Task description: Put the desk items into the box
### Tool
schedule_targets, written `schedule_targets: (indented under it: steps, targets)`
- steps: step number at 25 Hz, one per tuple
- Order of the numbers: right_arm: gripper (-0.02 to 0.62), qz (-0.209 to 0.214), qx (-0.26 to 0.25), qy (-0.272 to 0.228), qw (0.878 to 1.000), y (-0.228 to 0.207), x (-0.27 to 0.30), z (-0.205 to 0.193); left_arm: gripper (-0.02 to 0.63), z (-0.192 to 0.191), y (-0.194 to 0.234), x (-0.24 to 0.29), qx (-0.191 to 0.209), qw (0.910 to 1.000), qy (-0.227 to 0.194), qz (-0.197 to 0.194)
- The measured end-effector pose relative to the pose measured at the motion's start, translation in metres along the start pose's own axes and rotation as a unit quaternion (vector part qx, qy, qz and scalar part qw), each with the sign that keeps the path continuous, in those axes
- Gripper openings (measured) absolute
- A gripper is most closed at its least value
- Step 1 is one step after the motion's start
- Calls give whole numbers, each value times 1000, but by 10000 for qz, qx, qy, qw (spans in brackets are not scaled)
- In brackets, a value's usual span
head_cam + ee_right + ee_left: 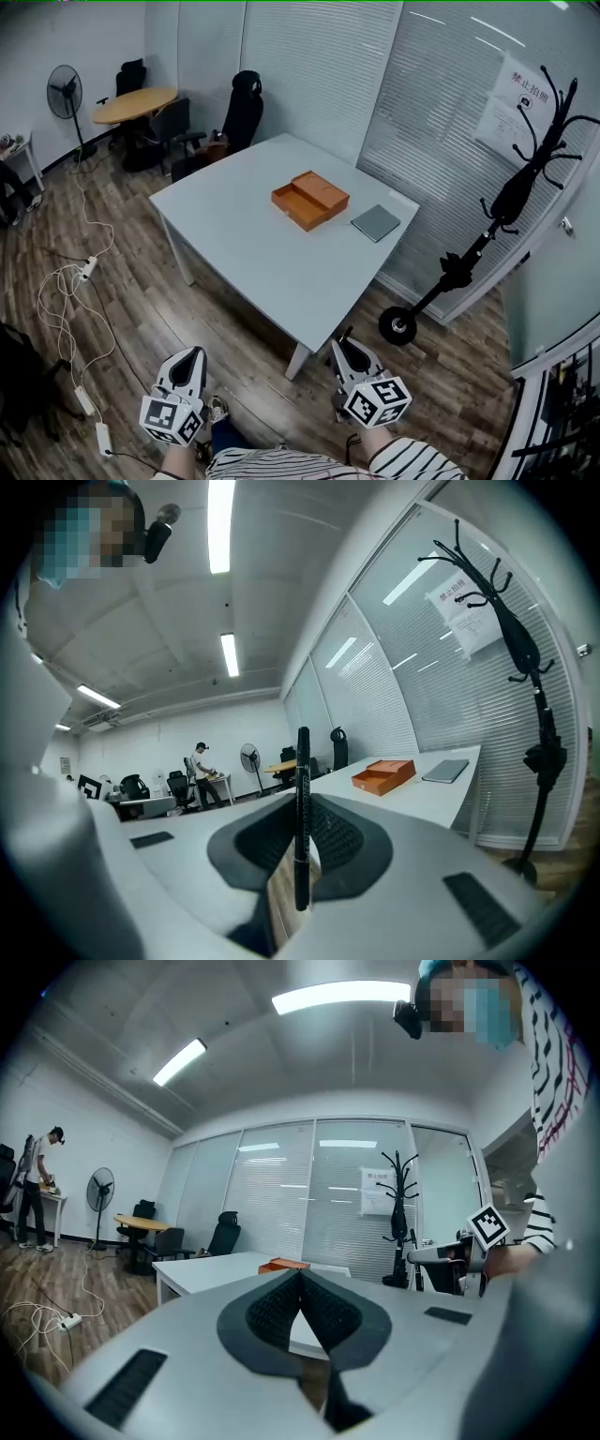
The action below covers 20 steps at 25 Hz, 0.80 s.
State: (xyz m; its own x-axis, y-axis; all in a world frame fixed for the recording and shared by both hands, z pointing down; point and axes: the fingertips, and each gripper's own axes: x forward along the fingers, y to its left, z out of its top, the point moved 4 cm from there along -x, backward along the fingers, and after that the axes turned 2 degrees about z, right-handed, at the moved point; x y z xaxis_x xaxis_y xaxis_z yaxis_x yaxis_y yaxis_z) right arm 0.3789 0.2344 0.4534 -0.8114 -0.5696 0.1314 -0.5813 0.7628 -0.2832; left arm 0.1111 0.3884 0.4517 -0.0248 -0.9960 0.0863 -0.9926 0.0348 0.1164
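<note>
An open orange box [310,200] lies on the white desk [253,253], with a grey notebook [376,223] just right of it. Both grippers hang low by my body, short of the desk's near corner. My right gripper [342,345] is shut on a black pen [302,817], which stands upright between its pads [333,834]. The left gripper [194,354] is shut with nothing in it; its pads [323,1305] meet at the tip. The right gripper view shows the box [383,776] and notebook [446,772] far ahead; the left gripper view also shows the box [284,1265].
A black coat stand [506,202] rises right of the desk by the blinds. Cables and a power strip [66,291] trail over the wood floor on the left. A fan [64,94], a round table [134,105] and office chairs [242,111] stand behind. A person [36,1190] stands far off.
</note>
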Motion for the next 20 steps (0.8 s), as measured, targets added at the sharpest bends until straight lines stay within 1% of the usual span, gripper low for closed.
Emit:
schedule_targets:
  steps: [4, 8, 11, 14, 17, 20]
  targets:
    - [60, -346, 138, -67, 9993, 0, 36, 4, 23, 6, 42, 31, -71, 9998, 60, -164]
    - [60, -761, 241, -185, 9966, 16, 80, 7, 23, 17, 95, 66, 1, 9981, 195, -578]
    - [60, -1057, 312, -274, 9935, 27, 113, 5, 23, 21, 131, 92, 46, 9950, 285, -958]
    - [60, -1273, 423, -336, 9904, 38, 146, 0, 23, 23, 164, 114, 95, 9918, 382, -1213]
    - [60, -1440, 489, -374, 9877, 46, 173, -4, 23, 24, 193, 134, 171, 9889, 495, -1390]
    - [60, -1570, 518, -366, 9856, 45, 193, -6, 23, 23, 214, 154, 193, 9878, 592, -1431]
